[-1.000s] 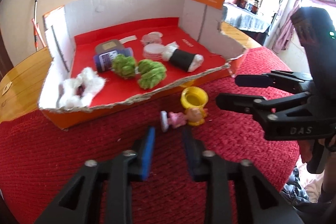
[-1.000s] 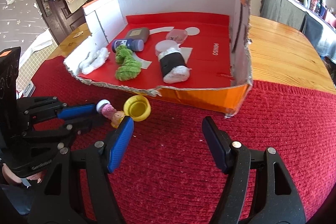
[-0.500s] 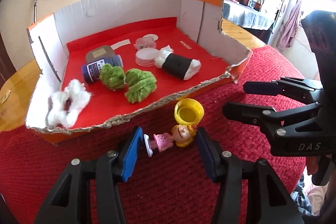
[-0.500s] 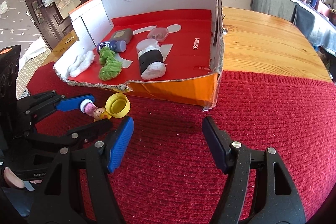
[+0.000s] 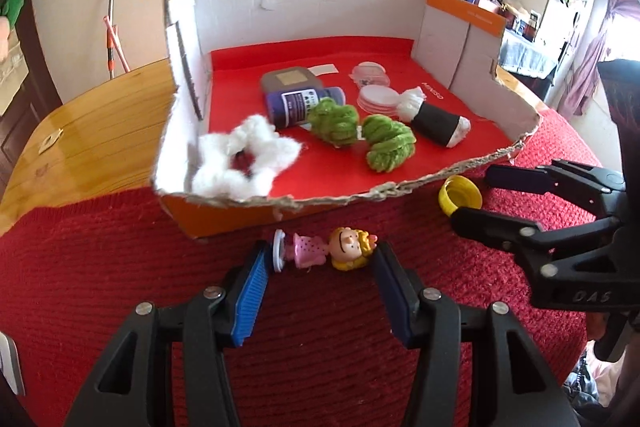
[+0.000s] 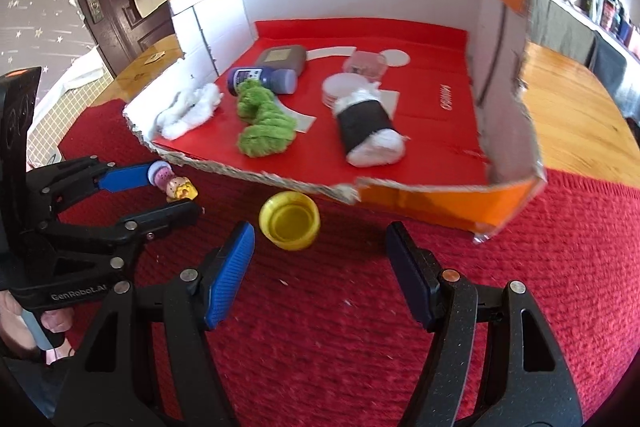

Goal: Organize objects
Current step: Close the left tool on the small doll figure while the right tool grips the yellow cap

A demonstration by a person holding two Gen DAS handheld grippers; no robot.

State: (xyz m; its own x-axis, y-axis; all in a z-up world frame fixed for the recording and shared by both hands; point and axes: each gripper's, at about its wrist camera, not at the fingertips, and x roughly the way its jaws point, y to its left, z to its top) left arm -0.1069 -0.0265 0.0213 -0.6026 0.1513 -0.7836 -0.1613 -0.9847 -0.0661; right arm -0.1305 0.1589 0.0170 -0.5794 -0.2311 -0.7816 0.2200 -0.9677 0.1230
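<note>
Left tongs (image 5: 320, 259) now straddle the toy figure (image 5: 326, 253)

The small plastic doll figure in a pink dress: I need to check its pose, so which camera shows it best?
The left wrist view: the small plastic doll figure lies lengthwise between the left gripper fingers, face visible. The right wrist view shows it small, at an angle, partly hidden.

The cardboard box (image 5: 304, 19) sits on the surface (image 5: 96, 119), its torn front wall over the knitted mat (image 5: 328, 359). Outside that wall, on the mat, the figurine (image 5: 324, 254) lies on its side, the bottle cap (image 5: 460, 195) at its 2 o'clock. Inside the box, the fluffy ring (image 5: 246, 159) lies at 9 o'clock, the yarn bundles (image 5: 362, 133) centrally, the wrapped roll (image 5: 436, 121) at 3 o'clock, and the small bottle (image 5: 302, 103) behind the bundles.
</note>
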